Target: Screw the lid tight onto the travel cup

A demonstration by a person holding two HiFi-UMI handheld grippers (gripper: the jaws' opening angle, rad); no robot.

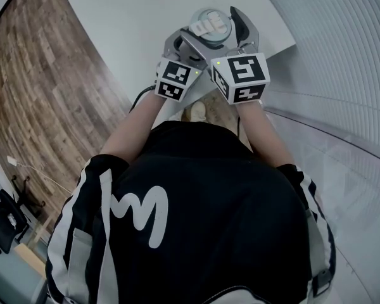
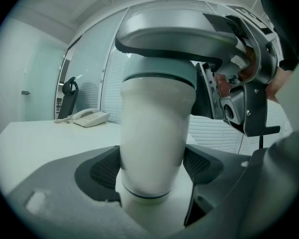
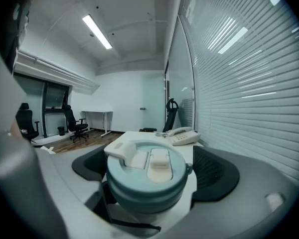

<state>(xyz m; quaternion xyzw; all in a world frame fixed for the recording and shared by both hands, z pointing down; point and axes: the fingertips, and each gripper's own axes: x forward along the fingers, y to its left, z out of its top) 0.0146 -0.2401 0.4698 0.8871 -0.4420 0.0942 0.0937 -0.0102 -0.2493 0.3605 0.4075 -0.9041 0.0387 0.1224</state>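
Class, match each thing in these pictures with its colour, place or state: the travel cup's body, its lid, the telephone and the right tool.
Things:
1. travel cup body
2. lid
3. telephone
4. right tool

Descriptions:
A. pale teal, on top of the cup
B. on the table, beyond the cup
C. white, between the pads of the left tool
D. jaws on either side of the lid

Pairs: 1-C, 2-A, 3-B, 4-D
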